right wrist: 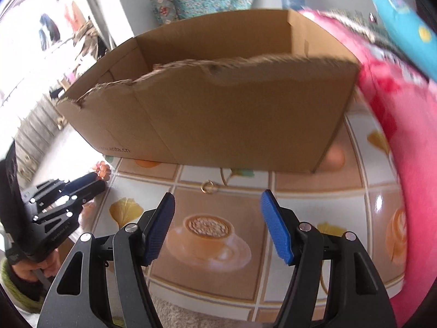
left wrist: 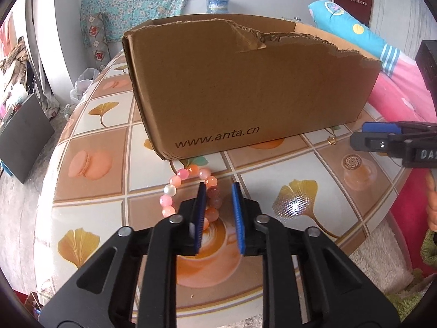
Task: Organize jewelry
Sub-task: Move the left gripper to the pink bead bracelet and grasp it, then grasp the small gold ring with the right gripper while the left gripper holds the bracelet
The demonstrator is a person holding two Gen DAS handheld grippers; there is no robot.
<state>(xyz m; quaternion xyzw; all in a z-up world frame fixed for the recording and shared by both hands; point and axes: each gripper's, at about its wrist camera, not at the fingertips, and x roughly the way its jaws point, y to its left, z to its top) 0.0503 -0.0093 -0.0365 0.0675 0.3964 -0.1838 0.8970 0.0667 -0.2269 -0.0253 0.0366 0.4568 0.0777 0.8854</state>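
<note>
A pink and orange beaded bracelet (left wrist: 179, 188) lies on the patterned table in front of the cardboard box (left wrist: 245, 87). My left gripper (left wrist: 218, 187) is open, its jaws set around the bracelet's right side, one bead strand between the pads. A small gold ring (right wrist: 208, 186) lies on the table near the box's front; it also shows in the left wrist view (left wrist: 332, 140). My right gripper (right wrist: 217, 199) is wide open and empty, a little short of the ring. The left gripper (right wrist: 90, 180) and the bracelet (right wrist: 101, 170) show at the left of the right wrist view.
The open-topped box (right wrist: 218, 109) with a torn front edge stands at the table's (left wrist: 109, 142) back. A pink blanket (right wrist: 404, 125) and blue pillow (left wrist: 355, 32) lie to the right. The table edge drops off at left and front.
</note>
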